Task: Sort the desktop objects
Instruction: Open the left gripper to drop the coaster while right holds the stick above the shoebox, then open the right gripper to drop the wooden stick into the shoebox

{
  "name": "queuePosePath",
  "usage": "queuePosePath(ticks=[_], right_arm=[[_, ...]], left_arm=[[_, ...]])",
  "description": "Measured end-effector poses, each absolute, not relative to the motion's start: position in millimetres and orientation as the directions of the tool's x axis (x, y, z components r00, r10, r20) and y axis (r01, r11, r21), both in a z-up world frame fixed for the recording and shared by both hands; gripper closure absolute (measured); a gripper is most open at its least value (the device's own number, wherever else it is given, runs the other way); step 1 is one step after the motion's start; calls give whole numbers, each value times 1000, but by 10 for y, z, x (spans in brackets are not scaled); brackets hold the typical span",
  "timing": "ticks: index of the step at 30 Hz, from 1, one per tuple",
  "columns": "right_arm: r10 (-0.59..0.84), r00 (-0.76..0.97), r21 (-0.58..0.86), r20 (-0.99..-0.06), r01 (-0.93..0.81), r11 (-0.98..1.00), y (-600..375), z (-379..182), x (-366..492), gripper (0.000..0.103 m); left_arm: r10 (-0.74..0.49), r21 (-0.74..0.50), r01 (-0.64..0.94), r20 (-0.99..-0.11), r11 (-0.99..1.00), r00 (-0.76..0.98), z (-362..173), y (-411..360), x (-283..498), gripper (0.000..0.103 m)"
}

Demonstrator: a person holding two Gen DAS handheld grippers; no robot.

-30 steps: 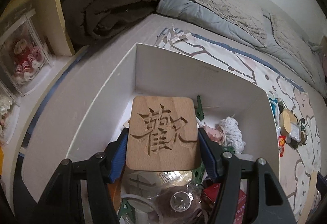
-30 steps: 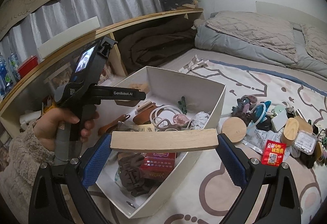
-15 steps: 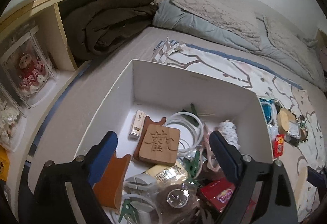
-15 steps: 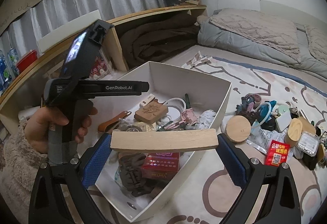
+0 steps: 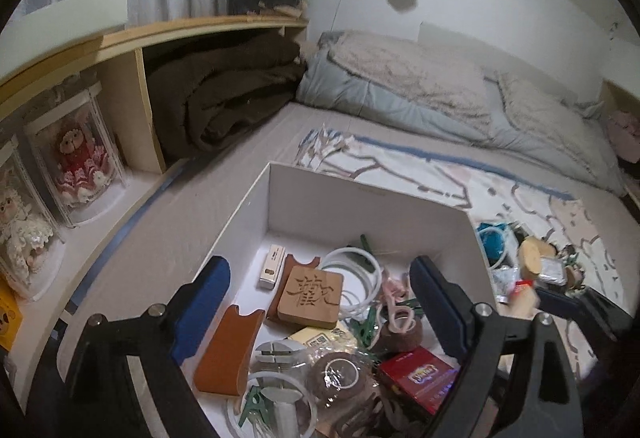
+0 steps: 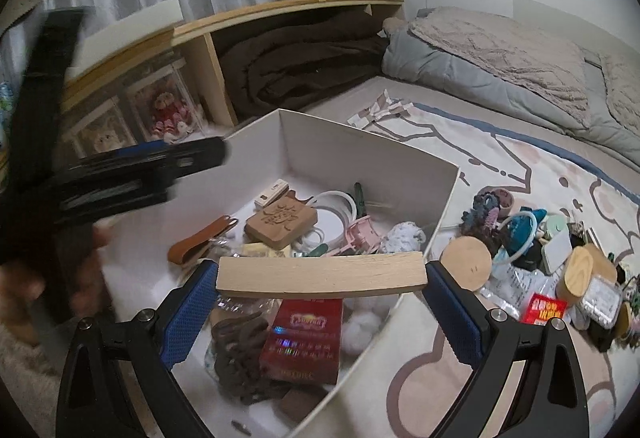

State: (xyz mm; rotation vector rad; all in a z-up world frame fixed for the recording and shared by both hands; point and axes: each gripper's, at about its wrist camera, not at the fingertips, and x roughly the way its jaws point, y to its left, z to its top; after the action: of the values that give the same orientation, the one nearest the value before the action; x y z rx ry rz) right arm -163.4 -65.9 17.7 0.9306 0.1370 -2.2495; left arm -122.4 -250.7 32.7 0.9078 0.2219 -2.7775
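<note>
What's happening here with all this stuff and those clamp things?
Someone is tidying odds and ends off a bed into a white box, using a hand-held gripper in each hand. The left gripper is open and empty above the box; its jaws have just been opening, and the carved wooden block lies inside. The right gripper holds a pale wooden slat over the box. More items lie on the blanket beside it.

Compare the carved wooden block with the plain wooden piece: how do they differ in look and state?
The carved block bears a cut character; the plain piece is bare. The carved block lies loose in the box; the plain piece is clamped in the right gripper above it. Both are pale wood.
</note>
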Motion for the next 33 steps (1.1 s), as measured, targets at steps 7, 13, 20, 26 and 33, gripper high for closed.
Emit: queuePosePath(ticks=[7, 13, 20, 26, 33], right_arm=[[-511, -493, 115, -705, 631, -767, -949, 147, -1917, 3], [-481, -444, 88, -756, 659, -747, -1192, 58, -2107, 3], [-445, -458, -5, -770, 701, -713, -1420, -11, -2163, 3], [-423, -496, -24, -758, 669, -743, -1428, -3, -2236, 0], [-445, -509, 7, -737, 652, -758, -1284, 55, -2171, 0]], left_arm=[[-130, -90, 210, -538, -974, -833, 407, -2459, -957, 11], [-93, -112, 179, -529, -977, -843, 375, -2473, -851, 11], [-91, -122, 183, -533, -976, -841, 318, -2508, -835, 11], [-95, -118, 185, -535, -976, -840, 312, -2511, -819, 11], [-99, -114, 186, -528, -976, -843, 333, -2481, -810, 11]])
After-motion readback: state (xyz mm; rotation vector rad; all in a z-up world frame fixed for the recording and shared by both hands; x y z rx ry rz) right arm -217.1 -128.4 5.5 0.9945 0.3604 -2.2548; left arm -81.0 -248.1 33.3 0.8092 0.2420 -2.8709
